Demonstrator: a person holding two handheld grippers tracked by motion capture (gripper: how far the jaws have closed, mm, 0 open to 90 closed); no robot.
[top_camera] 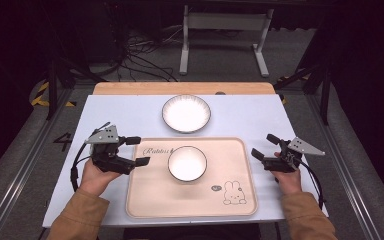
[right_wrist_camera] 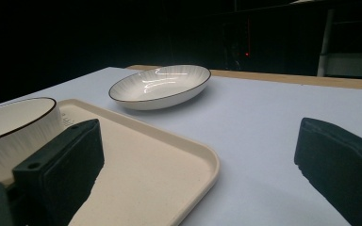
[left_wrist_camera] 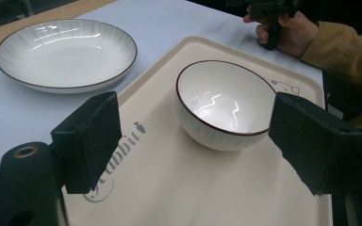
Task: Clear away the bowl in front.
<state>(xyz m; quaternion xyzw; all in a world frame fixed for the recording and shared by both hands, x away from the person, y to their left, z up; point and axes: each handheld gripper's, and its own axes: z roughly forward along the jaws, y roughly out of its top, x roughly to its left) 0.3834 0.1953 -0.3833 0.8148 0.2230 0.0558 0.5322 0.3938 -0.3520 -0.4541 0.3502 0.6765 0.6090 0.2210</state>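
Observation:
A white bowl (top_camera: 187, 163) with a dark rim stands upright on a beige tray (top_camera: 150, 200) that has a rabbit drawing. A shallow white plate (top_camera: 186, 113) lies on the table just beyond the tray. My left gripper (top_camera: 138, 151) hovers open over the tray's left edge, jaws pointing at the bowl (left_wrist_camera: 226, 106), nothing between them. My right gripper (top_camera: 263, 146) is open just off the tray's right edge, also empty. The right gripper view has the tray corner (right_wrist_camera: 188, 155), the bowl's side (right_wrist_camera: 14, 127) and the plate (right_wrist_camera: 160, 87).
The white tabletop (top_camera: 260, 115) has bare room on both sides of the plate and a wooden strip (top_camera: 180, 88) along its far edge. Beyond it stand a white table frame (top_camera: 225, 30) and floor cables (top_camera: 140, 60).

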